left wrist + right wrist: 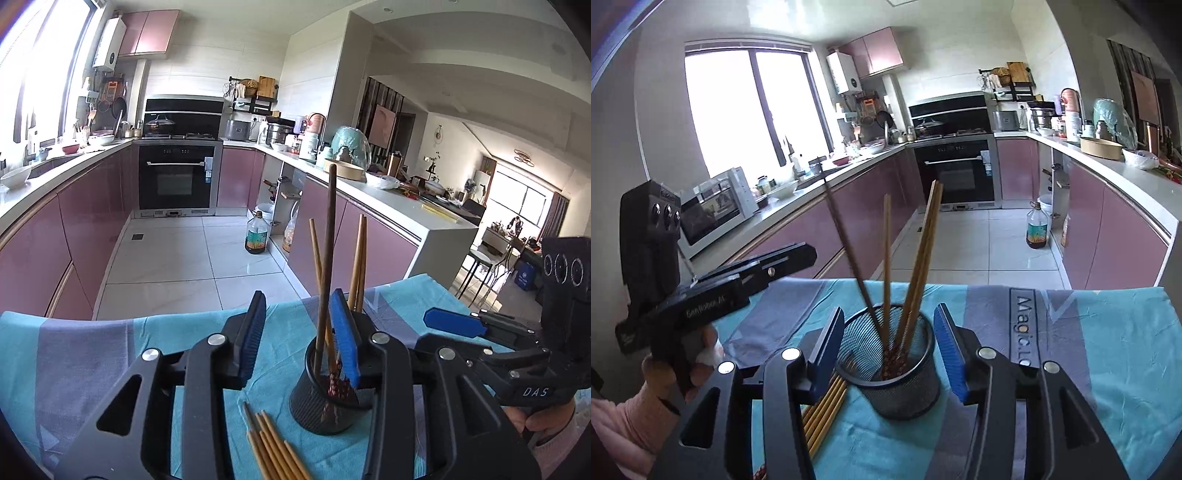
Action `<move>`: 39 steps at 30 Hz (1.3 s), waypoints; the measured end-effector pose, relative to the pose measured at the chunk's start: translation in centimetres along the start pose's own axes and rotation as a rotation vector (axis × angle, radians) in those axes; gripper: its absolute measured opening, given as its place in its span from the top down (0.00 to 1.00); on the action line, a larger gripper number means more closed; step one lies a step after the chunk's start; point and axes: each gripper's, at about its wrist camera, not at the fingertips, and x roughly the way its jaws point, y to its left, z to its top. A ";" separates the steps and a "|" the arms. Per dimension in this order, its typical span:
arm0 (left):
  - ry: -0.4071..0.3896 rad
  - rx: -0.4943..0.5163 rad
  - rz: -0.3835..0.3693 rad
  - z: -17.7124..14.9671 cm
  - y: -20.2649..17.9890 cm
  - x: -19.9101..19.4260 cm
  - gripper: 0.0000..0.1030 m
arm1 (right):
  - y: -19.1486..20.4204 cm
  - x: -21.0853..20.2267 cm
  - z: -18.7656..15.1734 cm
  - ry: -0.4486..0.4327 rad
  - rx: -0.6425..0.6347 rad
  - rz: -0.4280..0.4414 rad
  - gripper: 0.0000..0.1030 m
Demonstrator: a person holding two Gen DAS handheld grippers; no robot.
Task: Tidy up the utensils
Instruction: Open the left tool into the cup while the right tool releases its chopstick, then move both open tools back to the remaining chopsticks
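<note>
With both the left gripper and right gripper standing apart and empty, reach for 1 loose chopstick beside the mesh holder, pinching mid-shaft.

Daylight is pouring through the window into a kitchen where pink cabinets are running under pale counters around a white tiled floor, a black oven is sitting at the far wall, and a living room is opening beyond.

Daylight | window blown out | fisheye edges bent, perhaps slightly soft
</note>
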 end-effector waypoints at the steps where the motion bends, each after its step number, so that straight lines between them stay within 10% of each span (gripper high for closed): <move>1: -0.001 0.003 0.004 -0.4 0.2 -0.7 0.61 | 0.3 -0.2 -0.5 0.006 0.000 0.014 0.53; 21: 0.318 0.042 0.051 -15.1 3.0 -4.9 0.58 | 6.1 5.3 -9.5 0.312 -0.024 0.121 0.54; 39: 0.448 0.081 0.064 -16.4 1.5 -1.5 0.59 | 7.9 7.6 -10.7 0.360 -0.091 0.003 0.65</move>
